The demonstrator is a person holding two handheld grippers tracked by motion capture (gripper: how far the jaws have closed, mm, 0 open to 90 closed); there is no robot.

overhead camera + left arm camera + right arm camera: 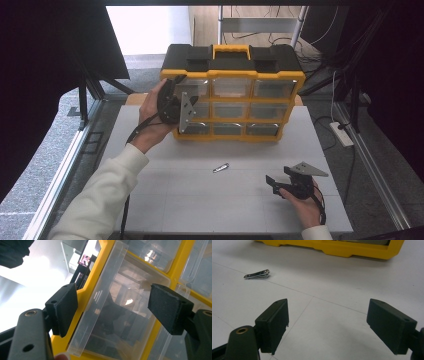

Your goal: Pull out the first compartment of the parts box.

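**Carefully does it: opening a clear drawer in the yellow organiser**

Now the drawer [117, 305] in hand is the clear plastic one at the left column of the organiser [232, 100], which stands at the far side of the table [165, 200]. The left gripper [112, 307] has its jaws spread around the drawer's front, pads apart from the plastic, not yet pressing. To do this well, I judge the pads should close on the protruding lip squarely, then pull straight out; the glossy, thin-walled plastic could slip or flex under a skewed pinch. The organiser's frame is hard yellow plastic with a black lid and a yellow handle. Nearer, a small metal nail clipper [220, 168] lies flat on the matte white tabletop. The right gripper [276, 183] rests low by the near edge, jaws wide open and empty.
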